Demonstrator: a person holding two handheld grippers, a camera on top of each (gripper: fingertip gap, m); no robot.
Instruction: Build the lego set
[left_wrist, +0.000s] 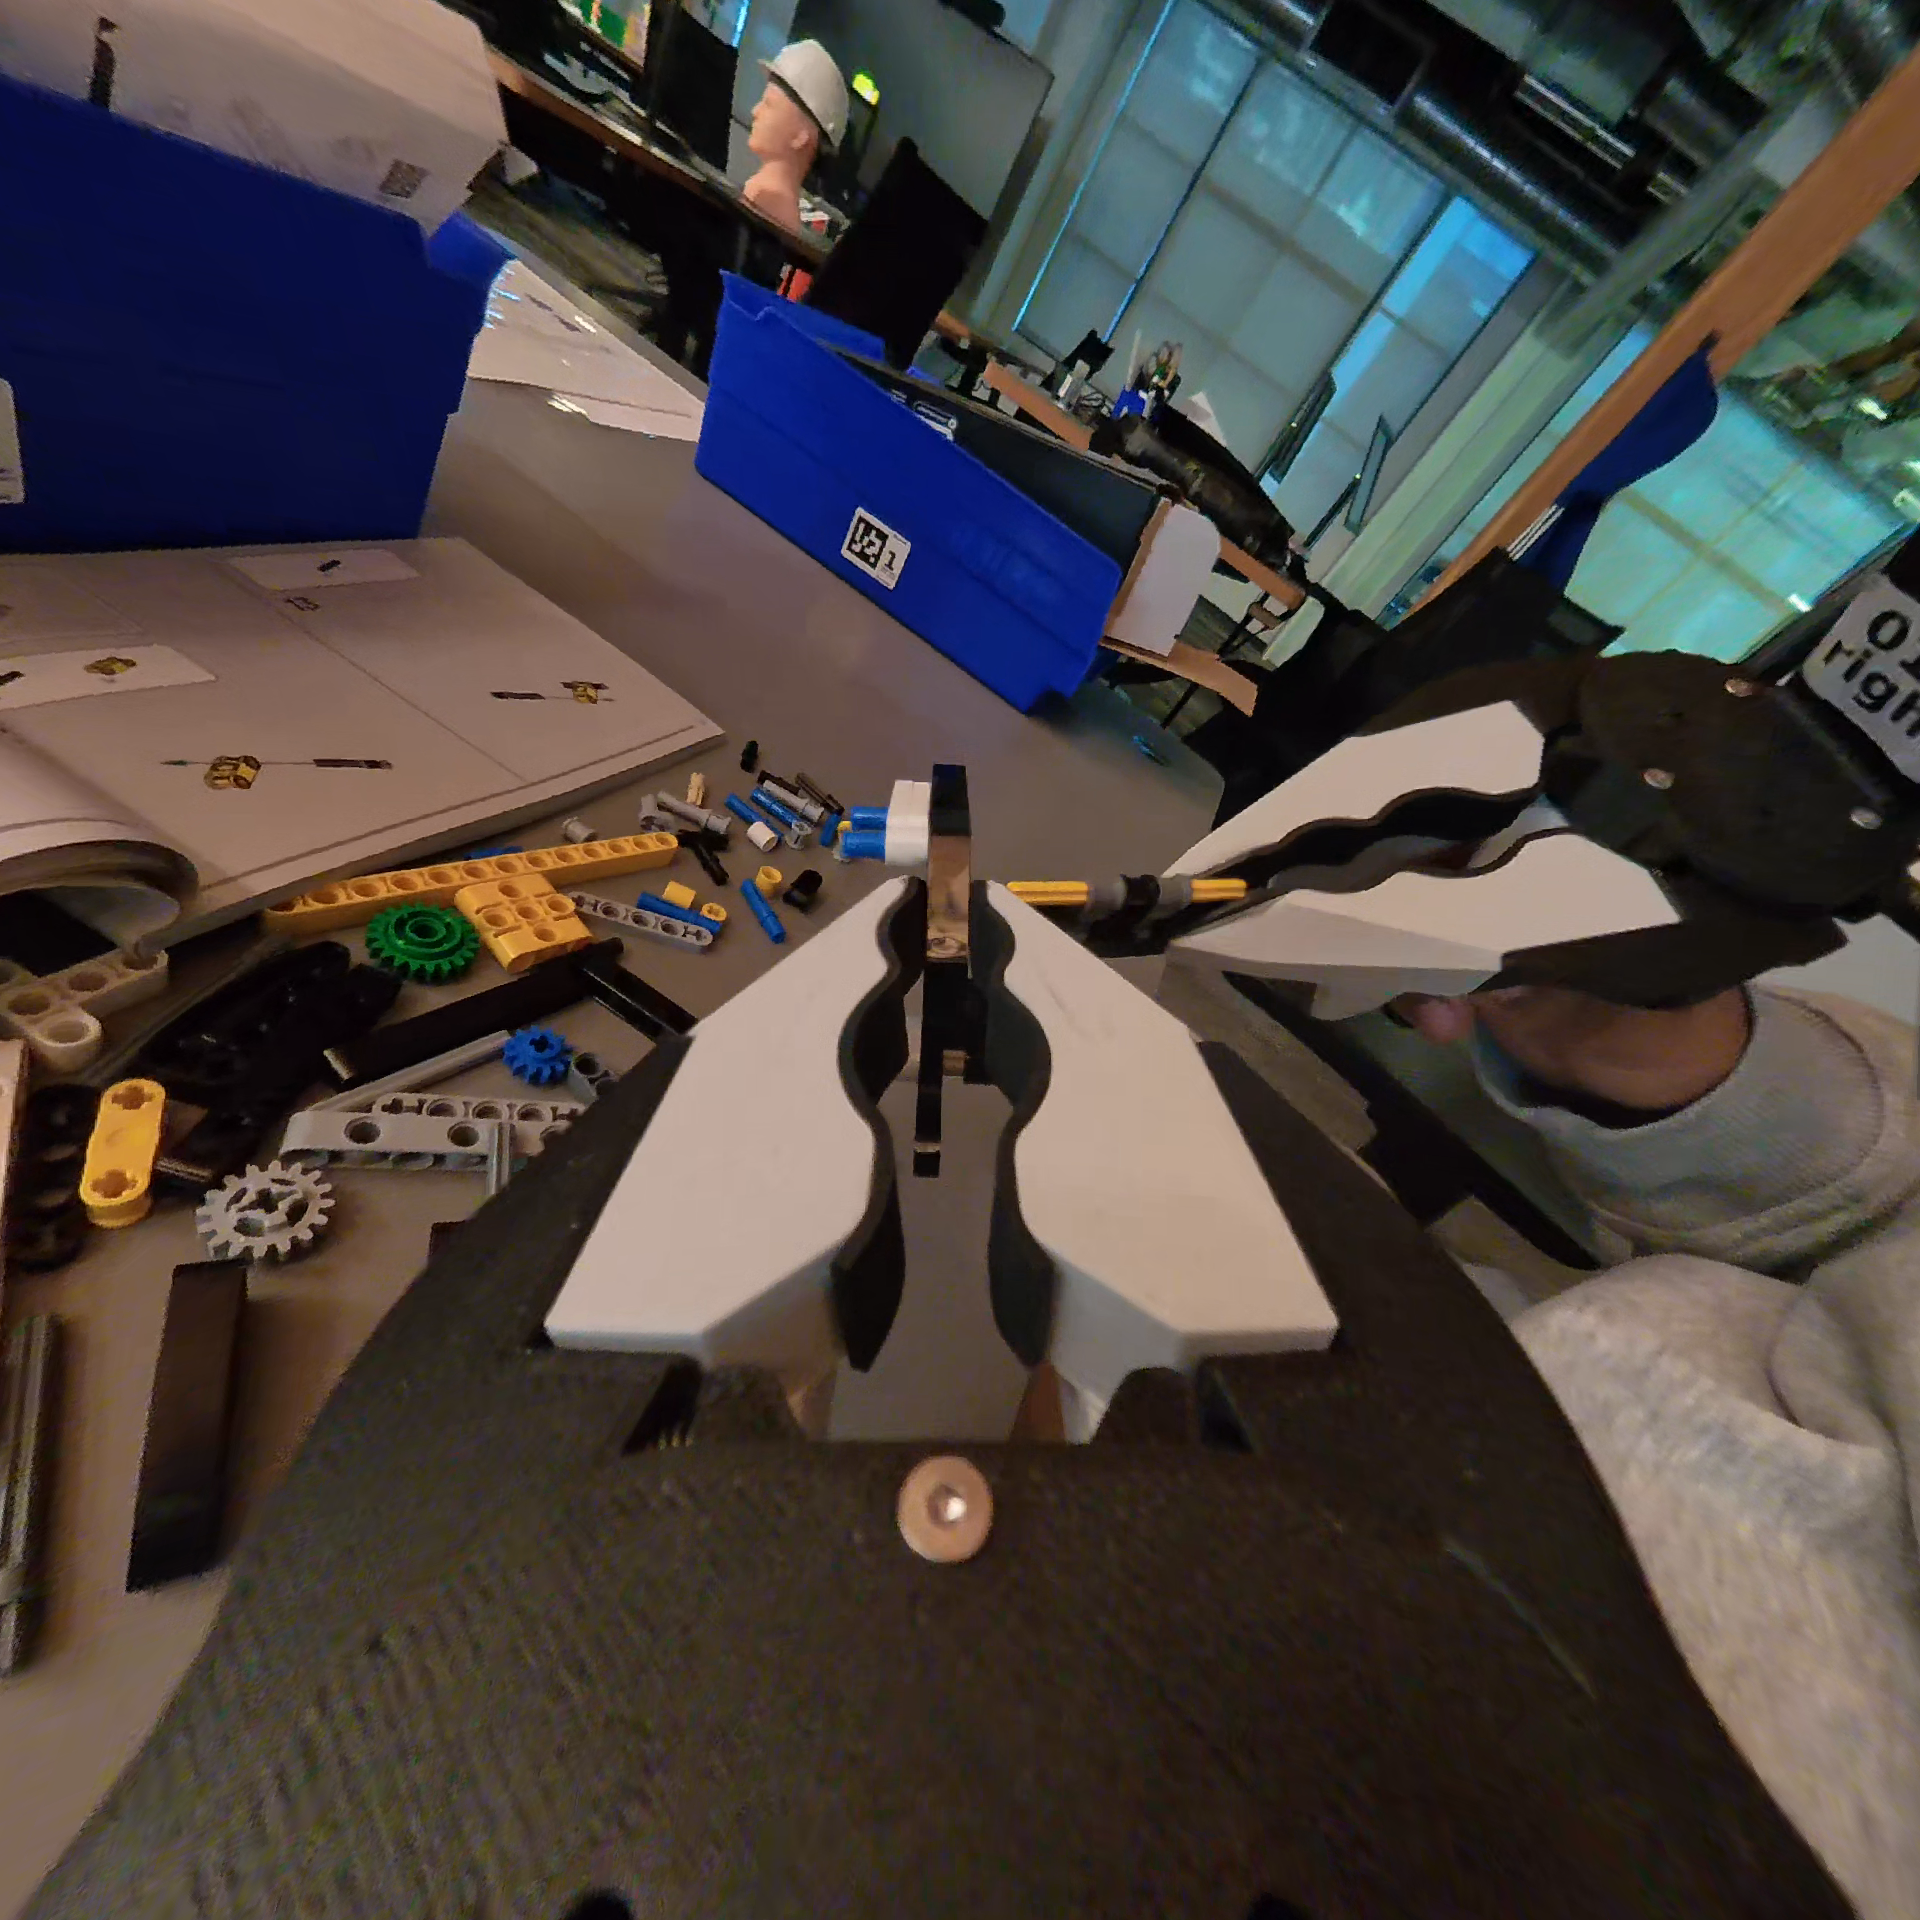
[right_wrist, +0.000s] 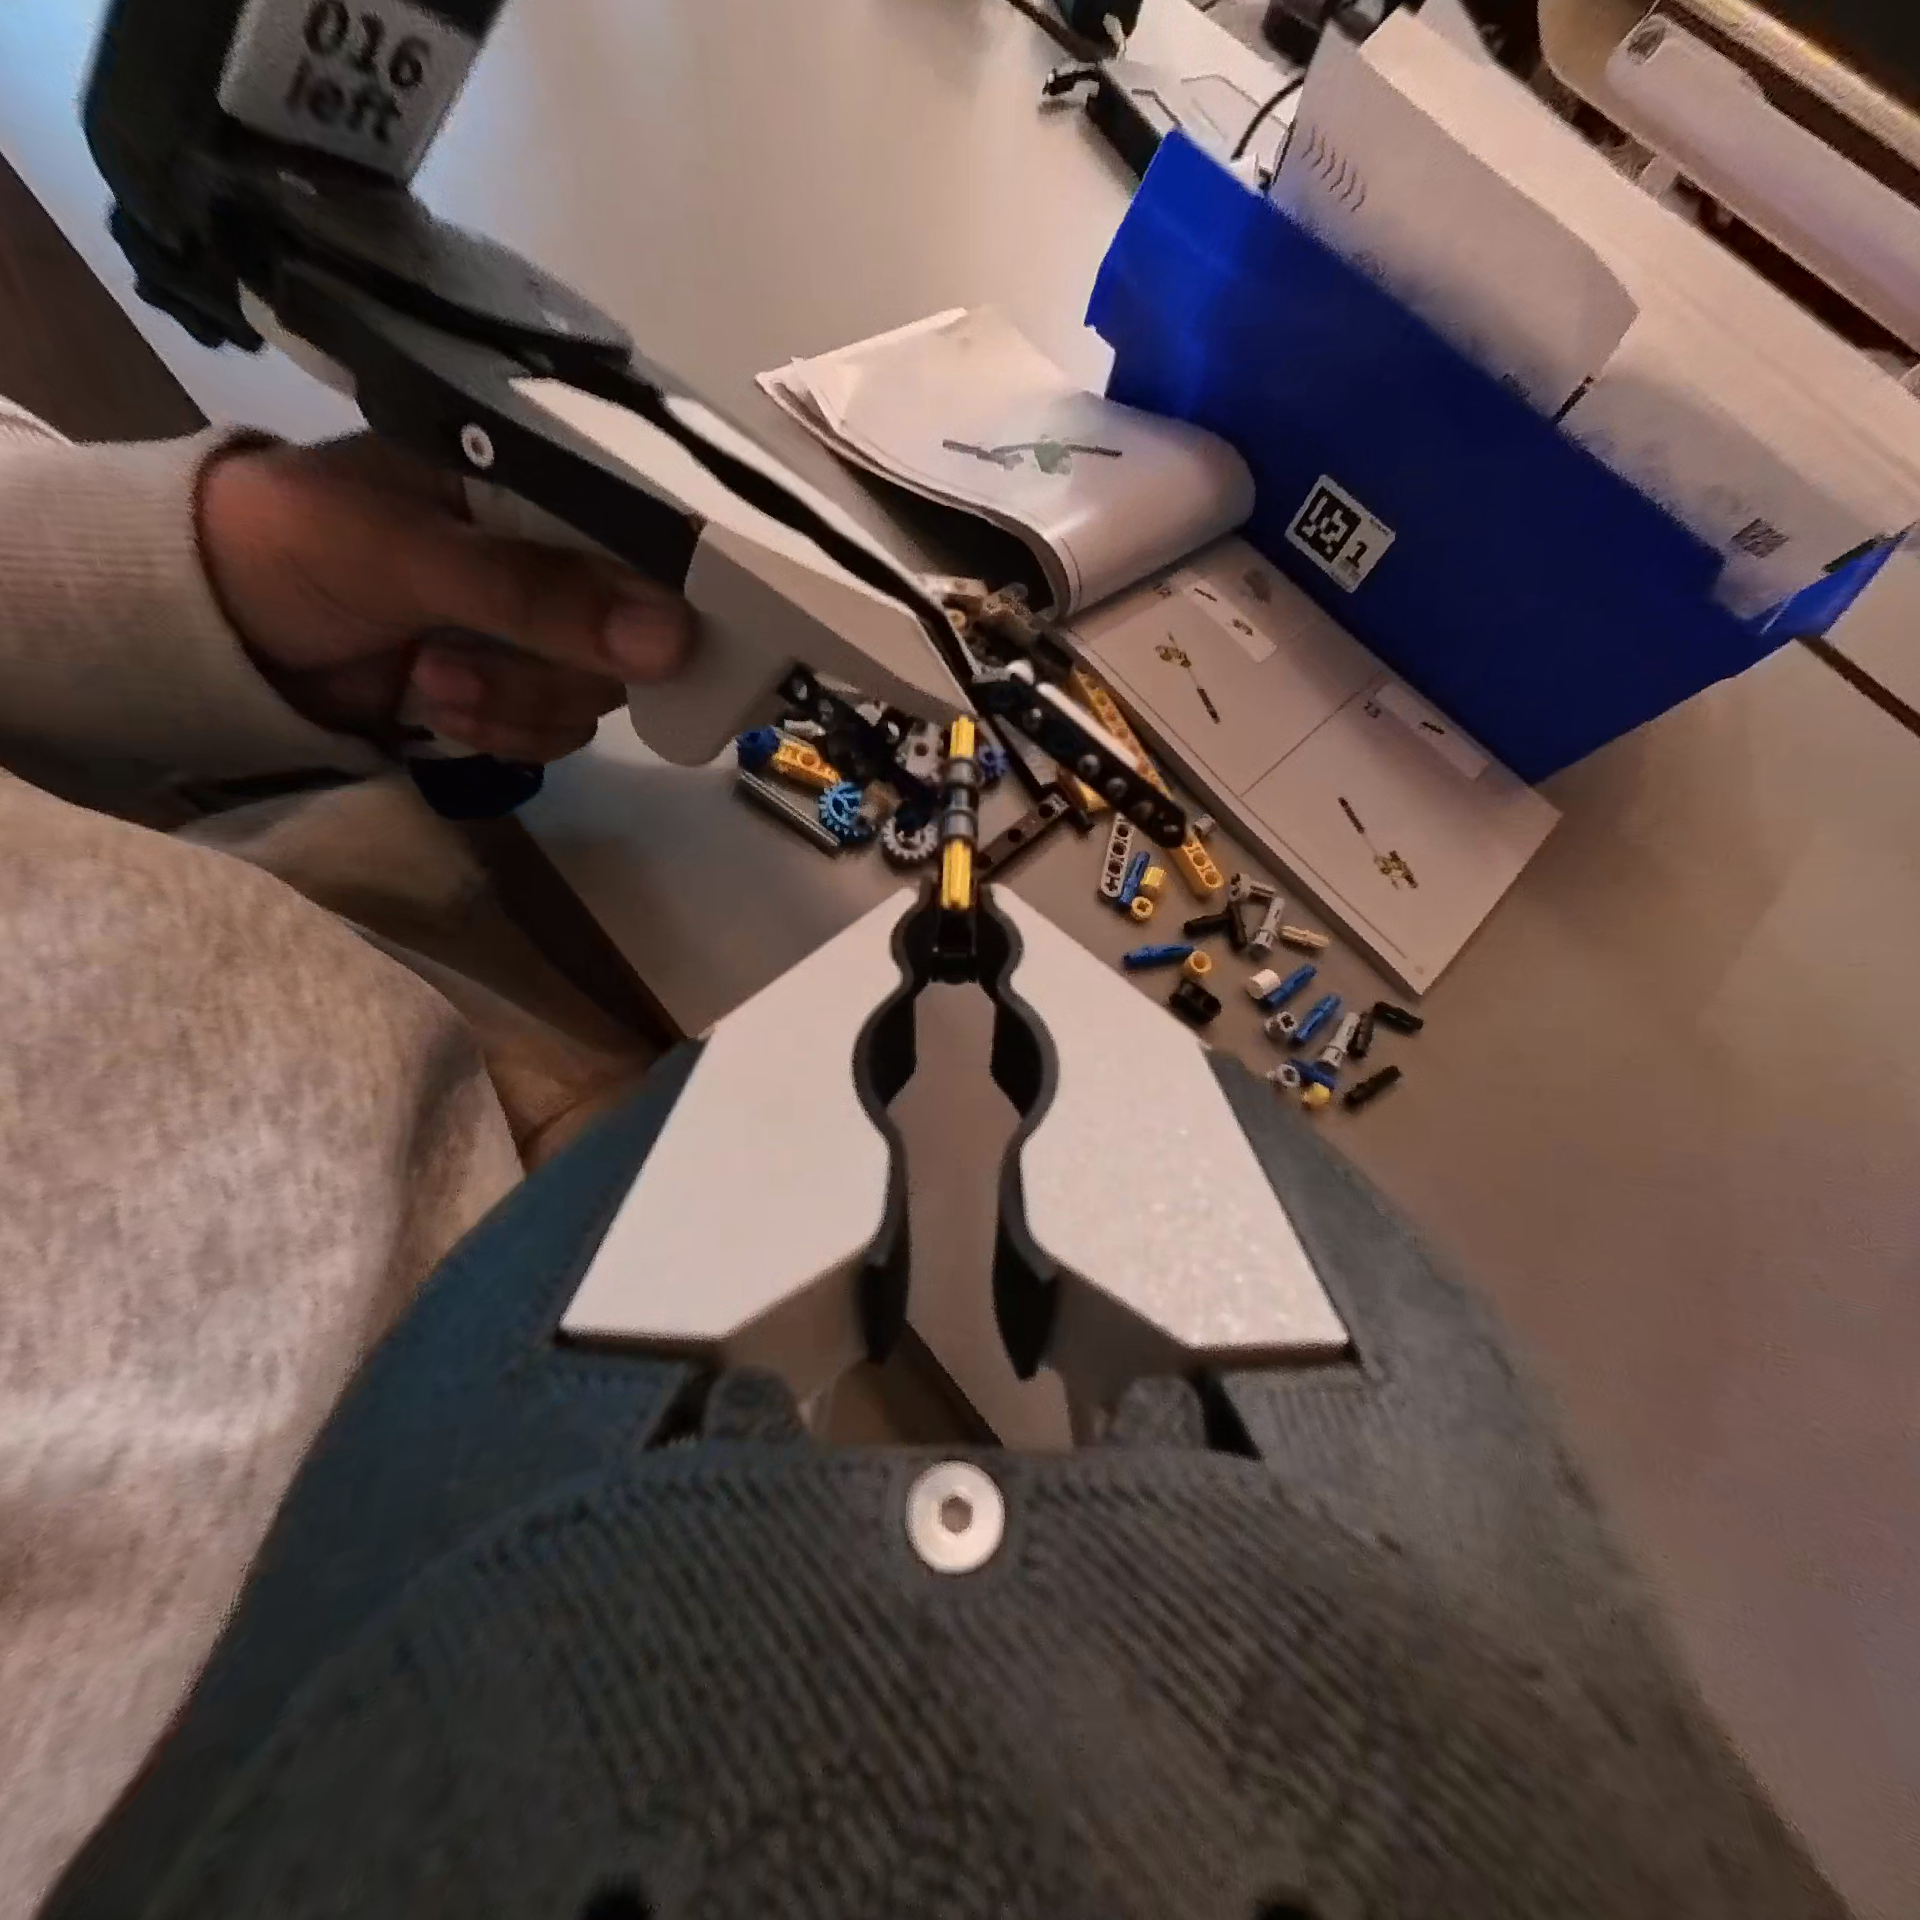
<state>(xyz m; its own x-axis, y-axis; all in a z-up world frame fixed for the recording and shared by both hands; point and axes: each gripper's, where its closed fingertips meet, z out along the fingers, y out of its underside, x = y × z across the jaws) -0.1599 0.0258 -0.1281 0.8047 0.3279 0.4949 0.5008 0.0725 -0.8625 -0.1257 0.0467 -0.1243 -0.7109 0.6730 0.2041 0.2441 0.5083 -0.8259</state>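
Left gripper clamped a black beam; right gripper clamped a yellow axle. Blue bin held white sheets.

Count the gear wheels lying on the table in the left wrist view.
3. A green gear beside the yellow beams, a small blue gear nearer the camera, and a grey gear nearest, by the yellow link. Others may be hidden under the pile or behind the hand-held gripper.
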